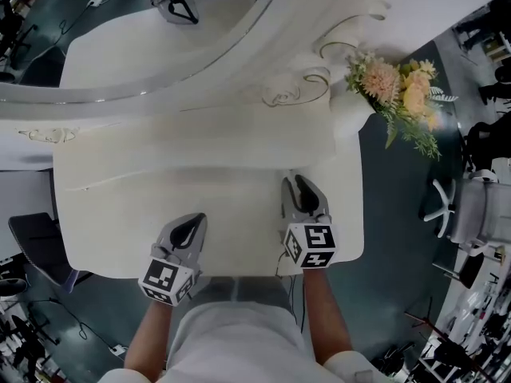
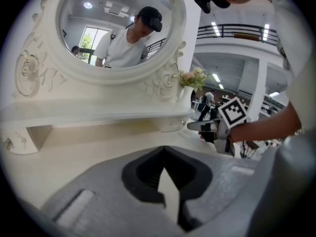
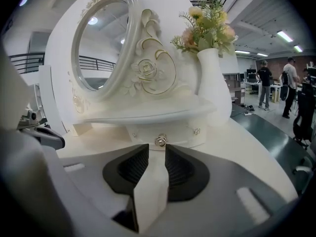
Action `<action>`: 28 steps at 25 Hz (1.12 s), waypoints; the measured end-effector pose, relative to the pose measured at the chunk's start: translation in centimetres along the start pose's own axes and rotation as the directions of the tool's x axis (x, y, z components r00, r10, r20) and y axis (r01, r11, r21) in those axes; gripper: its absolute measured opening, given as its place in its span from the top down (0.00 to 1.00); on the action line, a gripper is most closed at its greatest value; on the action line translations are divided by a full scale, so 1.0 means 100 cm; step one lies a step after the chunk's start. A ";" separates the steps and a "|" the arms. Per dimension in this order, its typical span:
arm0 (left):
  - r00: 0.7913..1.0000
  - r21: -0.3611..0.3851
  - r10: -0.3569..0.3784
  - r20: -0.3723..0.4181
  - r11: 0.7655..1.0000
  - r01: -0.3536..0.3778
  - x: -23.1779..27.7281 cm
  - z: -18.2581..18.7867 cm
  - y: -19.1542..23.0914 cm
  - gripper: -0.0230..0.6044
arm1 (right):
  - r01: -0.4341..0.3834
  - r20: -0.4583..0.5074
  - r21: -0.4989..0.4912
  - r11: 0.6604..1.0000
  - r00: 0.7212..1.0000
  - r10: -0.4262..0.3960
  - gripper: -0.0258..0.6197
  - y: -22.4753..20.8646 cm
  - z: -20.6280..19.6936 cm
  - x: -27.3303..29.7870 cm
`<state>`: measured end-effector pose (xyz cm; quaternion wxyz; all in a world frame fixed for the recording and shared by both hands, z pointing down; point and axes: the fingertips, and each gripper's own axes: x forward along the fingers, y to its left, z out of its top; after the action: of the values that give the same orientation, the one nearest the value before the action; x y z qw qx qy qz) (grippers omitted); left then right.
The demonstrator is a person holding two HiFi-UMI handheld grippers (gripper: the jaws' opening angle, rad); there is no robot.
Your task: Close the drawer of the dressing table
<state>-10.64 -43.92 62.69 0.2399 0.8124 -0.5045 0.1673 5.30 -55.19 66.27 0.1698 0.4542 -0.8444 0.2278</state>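
Nearest to the person, the left tongs (image 2: 163, 152) hang low over the front of the counter (image 1: 112, 214). Their tips are pressed together and they hold nothing. They point at the bare top and at the left end of the shelf, so they are well apart from the task's thing.

The right tongs (image 3: 157, 148) are further forward over the counter. Their jaws stand a narrow gap apart, almost parallel, and nothing is between them. Straight ahead of this gap, just beyond the tips, is the knob (image 3: 160, 141) of the drawer (image 3: 173, 134). I cannot tell if the tips touch it or stop just short of it.

The drawer is a small, low, cream-white box that sits on the counter under the shelf (image 3: 148, 113). Its front lies across the line of the tongs, from left to right, so I judge that its slide runs along that line, away from the person. The knob is small, shiny and metal-looking, in the middle of the front. How far the drawer stands out from under the shelf is not clear from here.

So the right hand is the nearer one, and I think a straight push forward on the front would be enough.

Behind the shelf rises the oval mirror (image 3: 101, 43), and to its right a white vase (image 3: 213, 78) with flowers.
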 end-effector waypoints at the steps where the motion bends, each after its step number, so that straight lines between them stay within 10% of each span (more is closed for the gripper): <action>1: 1.000 0.003 -0.001 0.004 1.000 0.001 -0.002 0.001 -0.001 0.97 | -0.002 0.002 0.000 1.000 1.000 0.002 0.82 0.003 0.000 -0.003; 28: 0.982 0.094 -0.037 0.186 0.995 0.020 -0.121 0.039 -0.032 0.97 | 0.093 0.113 -0.049 0.994 0.990 -0.087 0.95 0.094 0.011 -0.143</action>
<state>-12.90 -35.93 52.48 0.1562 0.8418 -0.5049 0.1095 4.88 -41.41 56.12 0.1448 0.4990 -0.8371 0.1714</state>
